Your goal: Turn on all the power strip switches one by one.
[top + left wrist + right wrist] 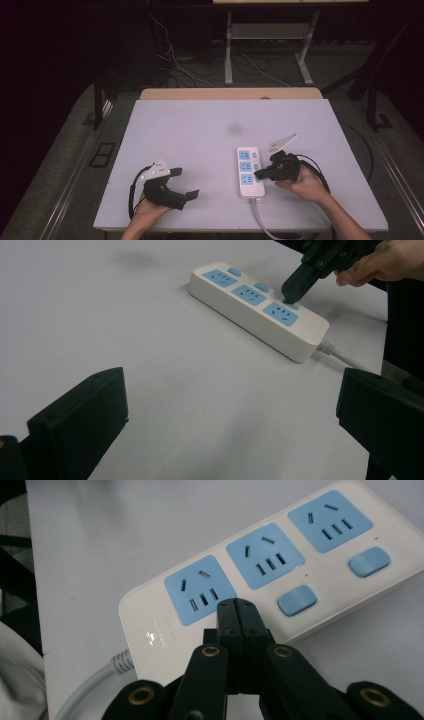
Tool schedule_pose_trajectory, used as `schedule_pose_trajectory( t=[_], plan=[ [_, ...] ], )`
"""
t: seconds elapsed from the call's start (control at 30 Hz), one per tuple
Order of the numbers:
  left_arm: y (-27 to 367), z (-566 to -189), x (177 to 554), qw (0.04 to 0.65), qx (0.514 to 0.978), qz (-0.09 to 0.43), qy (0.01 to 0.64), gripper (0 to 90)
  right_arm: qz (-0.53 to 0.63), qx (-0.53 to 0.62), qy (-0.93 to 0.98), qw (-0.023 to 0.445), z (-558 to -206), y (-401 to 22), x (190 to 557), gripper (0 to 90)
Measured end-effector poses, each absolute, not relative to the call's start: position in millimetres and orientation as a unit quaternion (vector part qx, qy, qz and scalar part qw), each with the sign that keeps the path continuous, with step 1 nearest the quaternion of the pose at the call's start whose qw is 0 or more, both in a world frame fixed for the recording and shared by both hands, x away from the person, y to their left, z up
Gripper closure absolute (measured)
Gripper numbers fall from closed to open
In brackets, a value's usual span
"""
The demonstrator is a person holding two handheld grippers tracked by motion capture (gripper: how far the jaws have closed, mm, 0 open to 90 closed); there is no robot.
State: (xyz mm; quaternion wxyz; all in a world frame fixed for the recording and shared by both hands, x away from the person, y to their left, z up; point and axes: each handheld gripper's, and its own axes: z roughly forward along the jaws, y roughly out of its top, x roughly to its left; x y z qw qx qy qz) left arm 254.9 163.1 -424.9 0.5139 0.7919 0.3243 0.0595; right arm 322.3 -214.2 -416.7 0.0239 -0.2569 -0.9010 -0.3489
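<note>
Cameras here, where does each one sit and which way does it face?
High view: above the near side, facing forward and down on the table; both forearms enter below.
Left gripper view: on the left tool, facing across the table at the strip.
Right gripper view: on the right tool, facing down at the strip.
All share the strip.

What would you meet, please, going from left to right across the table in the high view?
Left gripper, open on the table → white power strip with three blue sockets → right gripper, jaws shut, tip at the strip's nearest switch → the hand holding it.
</note>
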Motion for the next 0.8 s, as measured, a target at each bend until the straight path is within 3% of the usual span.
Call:
schedule_pose_trajectory(
  t=[0.8],
  plan=[
    [163, -423, 254, 0.512, 0.791, 0.076, 0.326, 0.0, -0.34, -0.243, -0.908, 0.034, -396, -212, 320, 90.0]
  ],
)
